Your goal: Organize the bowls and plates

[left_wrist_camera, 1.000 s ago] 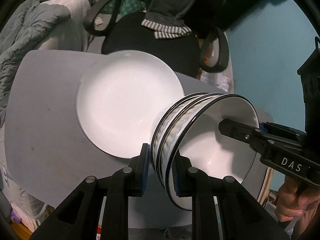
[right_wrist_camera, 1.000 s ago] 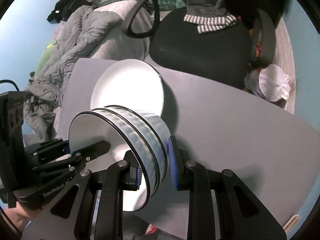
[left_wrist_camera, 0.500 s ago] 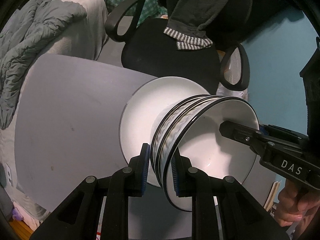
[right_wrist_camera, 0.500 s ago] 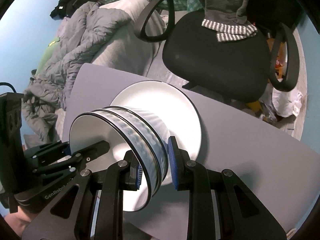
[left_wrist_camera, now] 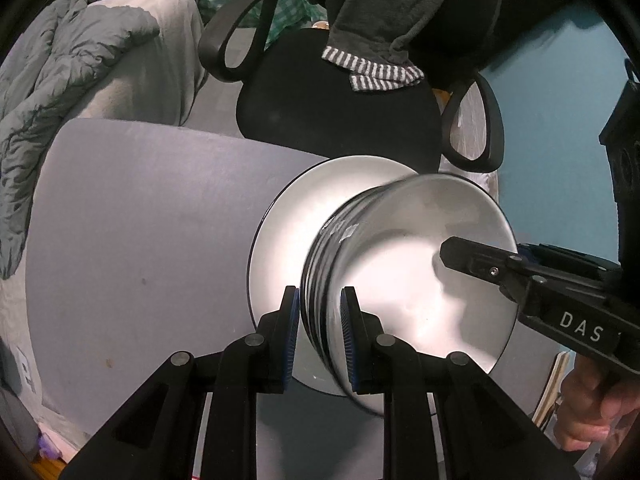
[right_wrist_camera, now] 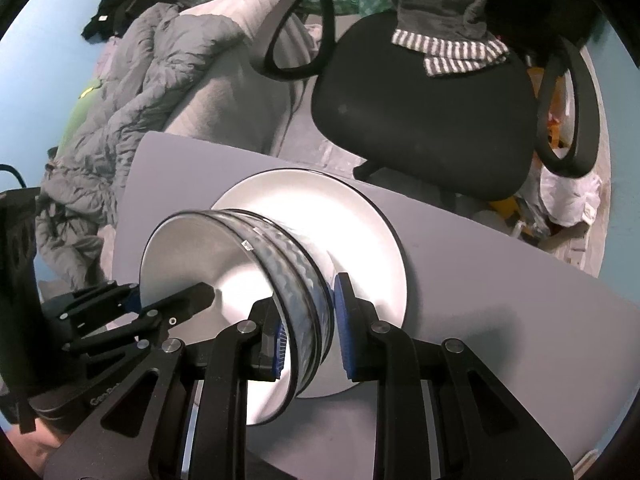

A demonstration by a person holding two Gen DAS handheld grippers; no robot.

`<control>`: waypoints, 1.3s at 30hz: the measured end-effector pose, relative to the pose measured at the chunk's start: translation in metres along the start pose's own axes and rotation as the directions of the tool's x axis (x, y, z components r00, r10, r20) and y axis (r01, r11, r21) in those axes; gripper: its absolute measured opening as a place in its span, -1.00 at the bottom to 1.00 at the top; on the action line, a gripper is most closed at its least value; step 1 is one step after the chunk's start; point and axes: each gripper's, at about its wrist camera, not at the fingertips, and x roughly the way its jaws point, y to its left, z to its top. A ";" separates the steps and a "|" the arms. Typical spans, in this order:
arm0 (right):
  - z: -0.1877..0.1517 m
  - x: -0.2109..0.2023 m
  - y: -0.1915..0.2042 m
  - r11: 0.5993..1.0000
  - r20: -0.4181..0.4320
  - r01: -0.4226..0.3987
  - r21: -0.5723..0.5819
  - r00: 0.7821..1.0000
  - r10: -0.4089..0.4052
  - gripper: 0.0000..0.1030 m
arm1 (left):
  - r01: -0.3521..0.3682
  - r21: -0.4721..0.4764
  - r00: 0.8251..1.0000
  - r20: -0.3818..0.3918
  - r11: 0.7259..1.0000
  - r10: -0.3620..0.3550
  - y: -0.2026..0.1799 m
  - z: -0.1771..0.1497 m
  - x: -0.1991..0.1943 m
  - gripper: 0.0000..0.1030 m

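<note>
- Left gripper (left_wrist_camera: 320,328) and right gripper (right_wrist_camera: 306,320) both clamping opposite rims of the stacked bowls (left_wrist_camera: 400,280), jaws narrow.
- Bowls hanging over the white plate (right_wrist_camera: 360,216) on the grey table (left_wrist_camera: 140,240); contact unclear.
- Risk: nested bowls slipping or shifting if one side is releasing early.
- Risk: hard landing chipping the plate.

White capital letters reading "DAS" stood on the black body of the right gripper (left_wrist_camera: 452,250), seen from the left wrist camera. On the black body of the left gripper (right_wrist_camera: 208,294), at the lower left of the right wrist view, pale lettering began "Gen" and was cut off by the arm in front. No other writing could be read.
</note>
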 end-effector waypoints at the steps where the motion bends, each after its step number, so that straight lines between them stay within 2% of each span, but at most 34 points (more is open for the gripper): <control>1: 0.000 0.001 -0.001 1.000 -0.002 0.008 0.002 1.000 -0.008 -0.57 | -0.005 0.007 1.000 0.001 1.000 0.005 -0.002 0.000 0.000 -0.60; 3: -0.001 0.001 -0.001 1.000 0.000 0.006 0.014 1.000 -0.006 -0.57 | -0.009 0.007 1.000 0.001 1.000 0.009 -0.002 0.001 0.001 -0.59; 8: -0.002 -0.001 0.001 1.000 0.008 0.014 0.008 1.000 -0.014 -0.51 | 0.004 0.004 1.000 0.018 1.000 -0.004 -0.001 -0.002 -0.002 -0.43; 10: -0.003 -0.004 0.003 1.000 0.022 0.020 0.001 1.000 -0.020 -0.46 | -0.003 0.002 1.000 0.026 1.000 0.003 -0.001 -0.003 -0.004 -0.19; 11: -0.003 -0.005 0.004 1.000 0.031 0.023 -0.003 0.999 -0.023 -0.42 | -0.007 -0.003 0.999 0.034 1.000 0.007 0.000 -0.004 -0.007 -0.15; 13: -0.003 -0.010 0.006 0.999 0.058 0.046 -0.012 0.997 -0.046 -0.16 | -0.009 -0.016 0.999 0.045 1.000 0.010 0.000 -0.007 -0.011 -0.01; 15: -0.003 -0.015 0.007 0.998 0.079 0.058 -0.014 0.995 -0.057 -0.15 | -0.021 -0.028 0.998 0.052 0.999 0.022 0.000 -0.010 -0.015 0.09; 18: -0.005 -0.022 0.008 0.996 0.085 0.090 -0.012 0.992 -0.089 -0.12 | -0.044 -0.020 0.995 0.090 0.999 0.046 -0.003 -0.015 -0.028 0.13; 21: -0.009 -0.033 0.010 0.991 0.106 0.134 -0.007 0.985 -0.133 0.11 | -0.065 -0.017 0.989 0.135 0.998 0.067 -0.006 -0.021 -0.046 0.20; 29: -0.021 -0.071 0.022 0.986 0.158 0.165 -0.014 0.974 -0.161 0.11 | -0.119 0.005 0.956 0.269 0.993 0.114 -0.020 -0.035 -0.097 0.42; 39: -0.035 -0.131 0.037 0.988 0.253 0.153 -0.018 0.957 -0.144 0.12 | -0.083 -0.029 0.928 0.362 0.996 0.088 -0.031 -0.046 -0.150 0.50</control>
